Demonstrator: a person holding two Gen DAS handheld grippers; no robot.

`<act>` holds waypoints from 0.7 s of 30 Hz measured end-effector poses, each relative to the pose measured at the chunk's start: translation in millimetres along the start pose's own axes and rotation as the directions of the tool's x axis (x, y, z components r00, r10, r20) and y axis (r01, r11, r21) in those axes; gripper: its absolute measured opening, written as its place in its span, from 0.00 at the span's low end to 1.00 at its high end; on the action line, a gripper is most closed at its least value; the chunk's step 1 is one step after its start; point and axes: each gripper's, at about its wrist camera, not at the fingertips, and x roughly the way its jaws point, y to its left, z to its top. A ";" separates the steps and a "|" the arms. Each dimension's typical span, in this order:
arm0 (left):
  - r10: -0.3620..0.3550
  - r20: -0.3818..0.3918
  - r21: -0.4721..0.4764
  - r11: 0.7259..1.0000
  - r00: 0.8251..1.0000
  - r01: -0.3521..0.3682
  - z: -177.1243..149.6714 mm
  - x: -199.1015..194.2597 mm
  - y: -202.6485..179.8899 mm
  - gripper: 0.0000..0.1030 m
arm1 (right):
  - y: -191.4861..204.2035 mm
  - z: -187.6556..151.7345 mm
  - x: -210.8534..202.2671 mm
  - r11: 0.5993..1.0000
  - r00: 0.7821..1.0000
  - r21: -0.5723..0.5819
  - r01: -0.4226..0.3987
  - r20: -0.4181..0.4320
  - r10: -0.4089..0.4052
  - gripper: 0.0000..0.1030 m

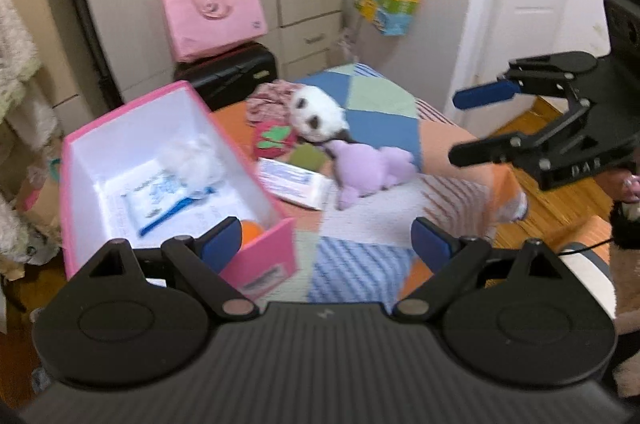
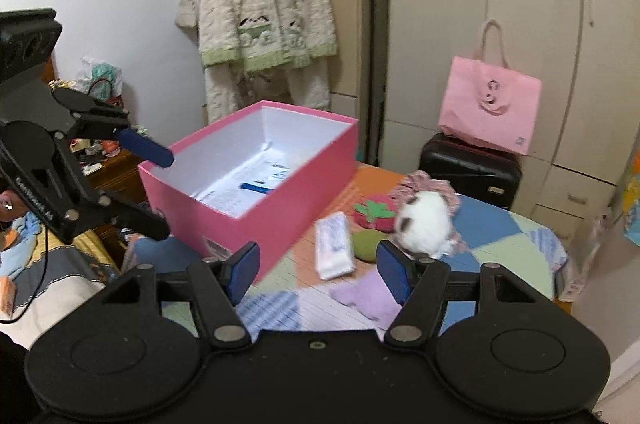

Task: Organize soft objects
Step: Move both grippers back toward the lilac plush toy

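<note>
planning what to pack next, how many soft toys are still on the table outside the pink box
4: a white panda plush, a purple plush in front of it, a red strawberry plush and a green plush by the tissue pack. Others may be hidden behind them.

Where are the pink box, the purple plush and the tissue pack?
pink box (image 2: 280,220), right wrist view, near outer wall
purple plush (image 1: 370,166), left wrist view, body
tissue pack (image 2: 334,244), right wrist view, top face

left tool (image 1: 326,240): agape, empty | pink box (image 1: 256,256): beside it | purple plush (image 1: 370,170): on patchwork cover (image 1: 384,96)
</note>
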 end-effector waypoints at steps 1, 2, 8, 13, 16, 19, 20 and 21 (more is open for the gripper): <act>-0.010 -0.004 0.009 1.000 1.000 0.010 1.5 3.6 -6.4 0.89 | -6.2 -3.8 -2.1 1.000 1.000 0.010 -0.003 0.004 0.003 0.70; -0.017 -0.004 0.020 1.000 1.000 0.017 2.7 7.4 -12.2 0.89 | -10.7 -7.6 -2.9 1.000 1.000 0.015 0.002 0.010 -0.002 0.70; -0.016 0.028 0.058 0.998 0.999 0.014 6.2 42.5 -38.4 0.89 | -28.6 -43.4 6.8 0.998 0.995 0.012 0.059 0.076 -0.059 0.72; 0.059 0.104 0.059 0.996 0.993 -0.065 8.4 71.7 -47.2 0.89 | -47.8 -72.5 29.6 0.986 0.975 0.059 0.159 0.149 -0.166 0.80; 0.045 0.116 0.036 0.998 0.992 -0.049 17.0 93.2 -46.8 0.89 | -59.4 -86.3 50.3 0.982 0.973 0.077 0.172 0.146 -0.181 0.81; 0.049 0.126 0.022 0.998 0.991 -0.053 25.2 116.5 -48.3 0.89 | -67.2 -97.4 72.8 0.980 0.976 0.097 0.173 0.120 -0.184 0.81; 0.058 0.124 0.017 0.998 0.991 -0.061 27.8 125.5 -49.2 0.89 | -69.3 -100.1 80.8 0.979 0.977 0.107 0.174 0.109 -0.186 0.81; 0.063 0.121 0.014 0.998 0.991 -0.065 29.8 133.5 -49.9 0.88 | -70.8 -103.4 87.4 0.977 0.977 0.118 0.176 0.100 -0.188 0.81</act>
